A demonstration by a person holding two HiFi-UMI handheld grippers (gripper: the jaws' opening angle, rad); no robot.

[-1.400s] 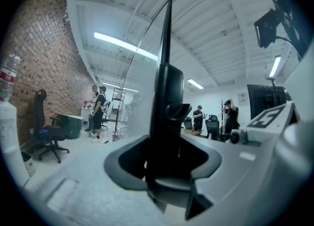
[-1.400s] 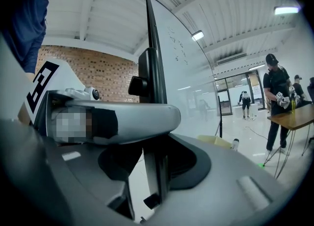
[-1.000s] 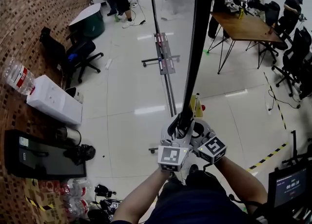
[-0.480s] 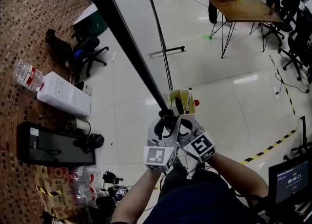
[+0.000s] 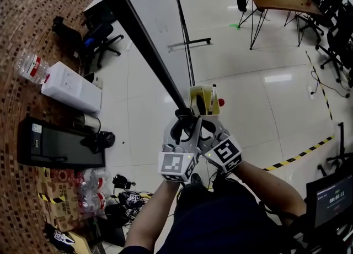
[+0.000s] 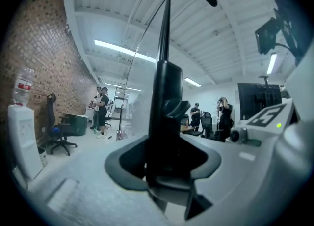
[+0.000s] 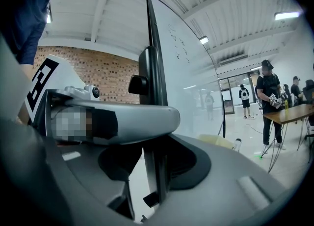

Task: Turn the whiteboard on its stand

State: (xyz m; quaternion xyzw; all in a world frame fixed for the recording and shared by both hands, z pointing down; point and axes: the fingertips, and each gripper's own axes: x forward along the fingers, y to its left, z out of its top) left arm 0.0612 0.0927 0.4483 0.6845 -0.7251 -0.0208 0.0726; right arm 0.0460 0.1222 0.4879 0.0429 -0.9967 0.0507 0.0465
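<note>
The left gripper point(image 5: 182, 125) and right gripper point(image 5: 206, 127), side by side at six o'clock, each clamp nearly closed jaws on the edge of the tilted, black-framed white whiteboard point(image 5: 150, 5).

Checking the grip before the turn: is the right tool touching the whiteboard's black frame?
Touching. The right gripper view shows the black frame running between the jaws of the right tool, which press against both its sides.
</note>
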